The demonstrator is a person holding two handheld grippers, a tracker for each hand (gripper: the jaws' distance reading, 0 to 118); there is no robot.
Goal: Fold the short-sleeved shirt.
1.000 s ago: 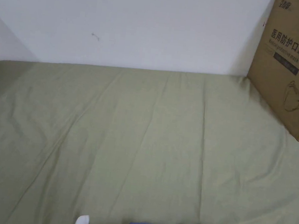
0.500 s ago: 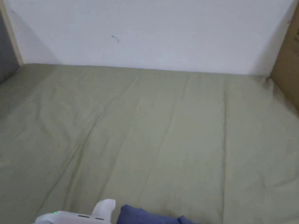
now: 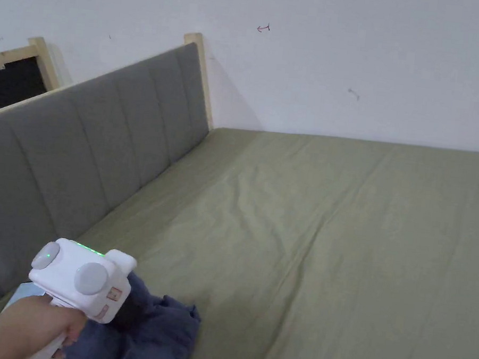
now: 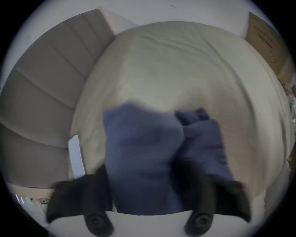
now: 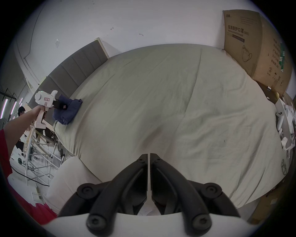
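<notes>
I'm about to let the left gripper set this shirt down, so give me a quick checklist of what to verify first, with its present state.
1. Shirt held by the left gripper: ok, the bundle hangs from it.
2. Both jaws pressing on the cloth: cannot tell, the left gripper view is blurred.
3. Shirt over the bed sheet: ok, near the headboard side.
4. Shirt neatly folded: not ok, it looks bunched.
5. Right gripper free: ok, jaws together on nothing.
6. White flat object by the headboard out of the way: cannot tell.
</notes>
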